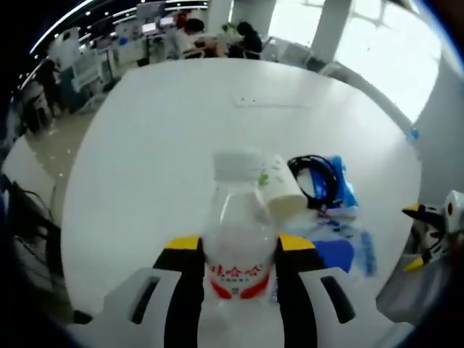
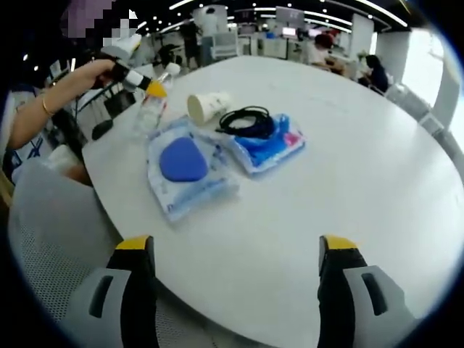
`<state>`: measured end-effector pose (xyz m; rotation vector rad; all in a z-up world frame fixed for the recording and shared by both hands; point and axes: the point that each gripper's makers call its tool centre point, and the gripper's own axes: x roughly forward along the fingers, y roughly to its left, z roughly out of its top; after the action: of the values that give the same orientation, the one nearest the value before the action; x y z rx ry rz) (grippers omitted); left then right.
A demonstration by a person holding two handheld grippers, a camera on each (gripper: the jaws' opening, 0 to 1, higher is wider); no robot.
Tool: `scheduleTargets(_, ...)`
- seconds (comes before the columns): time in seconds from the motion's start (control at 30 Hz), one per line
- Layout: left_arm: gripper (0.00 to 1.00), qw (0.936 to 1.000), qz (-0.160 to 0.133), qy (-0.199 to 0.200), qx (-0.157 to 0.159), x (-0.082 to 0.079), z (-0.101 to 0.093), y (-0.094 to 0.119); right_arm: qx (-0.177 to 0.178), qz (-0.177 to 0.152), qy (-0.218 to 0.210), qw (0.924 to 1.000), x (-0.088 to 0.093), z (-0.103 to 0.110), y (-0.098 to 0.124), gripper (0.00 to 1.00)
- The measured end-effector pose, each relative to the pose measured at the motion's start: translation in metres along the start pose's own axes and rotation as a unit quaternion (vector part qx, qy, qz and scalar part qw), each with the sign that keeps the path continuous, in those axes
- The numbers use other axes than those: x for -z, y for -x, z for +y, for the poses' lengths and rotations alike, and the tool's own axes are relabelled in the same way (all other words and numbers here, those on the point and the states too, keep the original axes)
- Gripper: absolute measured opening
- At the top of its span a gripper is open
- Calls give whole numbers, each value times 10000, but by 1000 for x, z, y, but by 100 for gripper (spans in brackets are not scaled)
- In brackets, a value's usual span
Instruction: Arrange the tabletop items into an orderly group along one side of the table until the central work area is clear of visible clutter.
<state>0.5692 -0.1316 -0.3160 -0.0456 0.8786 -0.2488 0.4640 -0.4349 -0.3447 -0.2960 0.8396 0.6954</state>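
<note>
Left gripper view shows the left tongs [image 1: 235,264] clamped on a clear water bottle [image 1: 235,232] with a red label, held just above the white round desk [image 1: 159,159]. Right beside it lie a tipped paper cup [image 1: 279,188], a coiled black cable [image 1: 317,177] on a blue packet [image 1: 342,190], and a second clear packet with a blue pad [image 1: 333,254]. In the right gripper view the right tongs [image 2: 235,264] stand wide and hold nothing, well back from this cluster, which sits near the desk edge by the person's hand [image 2: 90,72]. The bottle looks smooth and light, so the grip could slip, or setting it down could knock the cup rolling toward the desk's middle; the slick packets might slide off the near edge if nudged
</note>
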Motion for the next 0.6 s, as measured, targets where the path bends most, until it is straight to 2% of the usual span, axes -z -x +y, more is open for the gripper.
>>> scheduleTargets(0.13,35,9988,-467,-172,37,-7,-3,11,-8,23,-16,10000,1,0,0,92)
scheduleTargets(0.23,35,9983,-572,-62,10,-3,-2,19,2,71,1,10000,3,-1,0,91)
scheduleTargets(0.33,35,9950,-993,-44,5,-11,-1,21,-22,54,-43,10000,3,0,0,90)
scheduleTargets(0.37,35,9945,-1050,-38,4,-13,0,22,-54,31,-78,10000,2,0,0,90)
scheduleTargets(0.4,35,9914,-1303,-131,16,-21,0,23,-70,21,-99,9999,2,1,0,90)
scheduleTargets(0.47,35,9919,-1268,-53,-49,-21,3,24,-82,9,-126,9999,1,1,0,90)
scheduleTargets(0.6,35,9893,-1418,-315,-125,-30,7,25,-48,24,-128,9999,2,0,1,90)
